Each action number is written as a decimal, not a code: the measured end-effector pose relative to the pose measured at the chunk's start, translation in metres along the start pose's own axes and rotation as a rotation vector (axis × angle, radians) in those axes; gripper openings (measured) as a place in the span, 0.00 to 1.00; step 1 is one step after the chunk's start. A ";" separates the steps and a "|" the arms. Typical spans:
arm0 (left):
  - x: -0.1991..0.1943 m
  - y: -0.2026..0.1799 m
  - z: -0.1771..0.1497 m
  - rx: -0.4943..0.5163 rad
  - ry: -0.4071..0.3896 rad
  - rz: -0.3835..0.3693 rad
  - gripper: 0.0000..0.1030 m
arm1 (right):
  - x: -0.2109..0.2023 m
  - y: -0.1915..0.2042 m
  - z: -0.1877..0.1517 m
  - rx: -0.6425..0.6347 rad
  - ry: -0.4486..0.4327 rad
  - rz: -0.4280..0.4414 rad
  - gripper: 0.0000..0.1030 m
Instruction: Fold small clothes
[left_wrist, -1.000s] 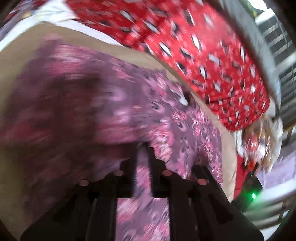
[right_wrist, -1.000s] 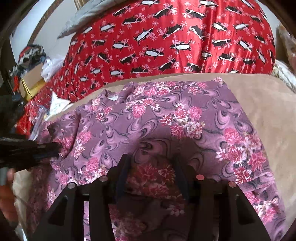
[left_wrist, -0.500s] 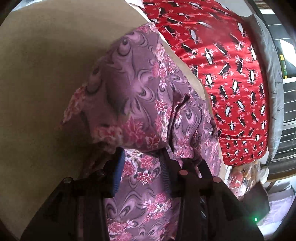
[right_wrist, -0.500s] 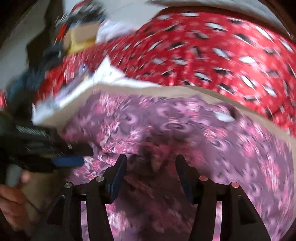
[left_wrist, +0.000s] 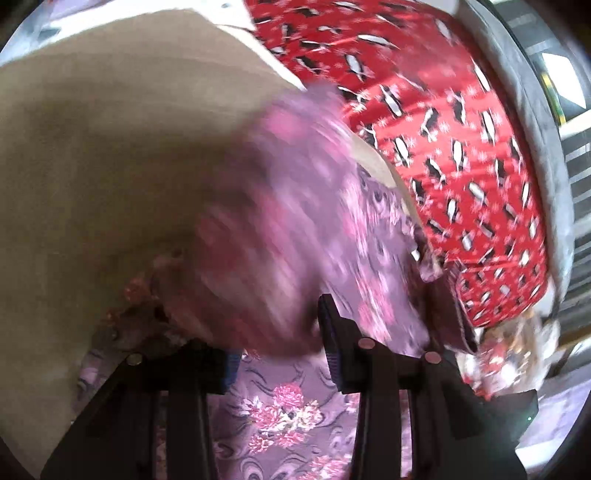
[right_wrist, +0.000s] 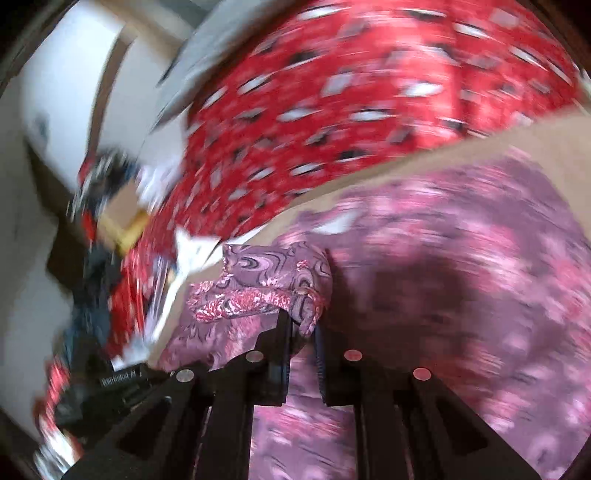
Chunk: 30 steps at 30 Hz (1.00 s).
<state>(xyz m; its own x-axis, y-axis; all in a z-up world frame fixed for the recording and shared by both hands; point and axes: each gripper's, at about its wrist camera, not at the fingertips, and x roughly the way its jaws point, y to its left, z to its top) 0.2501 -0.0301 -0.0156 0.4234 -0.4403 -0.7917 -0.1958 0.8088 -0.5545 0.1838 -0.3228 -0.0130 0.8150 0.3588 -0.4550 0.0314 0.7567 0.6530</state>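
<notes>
A purple floral garment (left_wrist: 314, 236) lies on a tan surface (left_wrist: 103, 140). In the left wrist view my left gripper (left_wrist: 273, 350) has its jaws wide apart, with a blurred fold of the garment bulging over and between them; the left fingertip is hidden by cloth. In the right wrist view the garment (right_wrist: 461, 266) spreads to the right, and my right gripper (right_wrist: 301, 328) has its jaws close together, pinching a bunched edge of the garment (right_wrist: 273, 284) that stands up above the fingertips.
A red penguin-print blanket (left_wrist: 443, 140) lies beyond the tan surface; it also fills the top of the right wrist view (right_wrist: 351, 110). Clutter with a yellow box (right_wrist: 122, 225) sits at the far left. A black device (left_wrist: 517, 410) lies at the lower right.
My right gripper has closed from open onto the garment's bunched edge and swung right. My left gripper's jaws have spread wider, and the garment fold has moved over them.
</notes>
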 end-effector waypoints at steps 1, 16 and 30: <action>0.002 -0.002 -0.003 0.022 -0.012 0.020 0.34 | -0.008 -0.017 0.000 0.052 -0.003 -0.007 0.11; 0.010 -0.012 -0.003 0.134 -0.052 0.044 0.22 | -0.022 -0.056 0.014 0.058 -0.051 -0.199 0.57; 0.014 -0.020 -0.009 0.216 -0.027 0.058 0.13 | -0.061 -0.089 0.004 0.199 -0.113 -0.188 0.13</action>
<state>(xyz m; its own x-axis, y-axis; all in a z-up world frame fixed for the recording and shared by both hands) 0.2523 -0.0564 -0.0179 0.4407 -0.3824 -0.8121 -0.0275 0.8986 -0.4380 0.1336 -0.4148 -0.0407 0.8431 0.1507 -0.5162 0.2920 0.6779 0.6747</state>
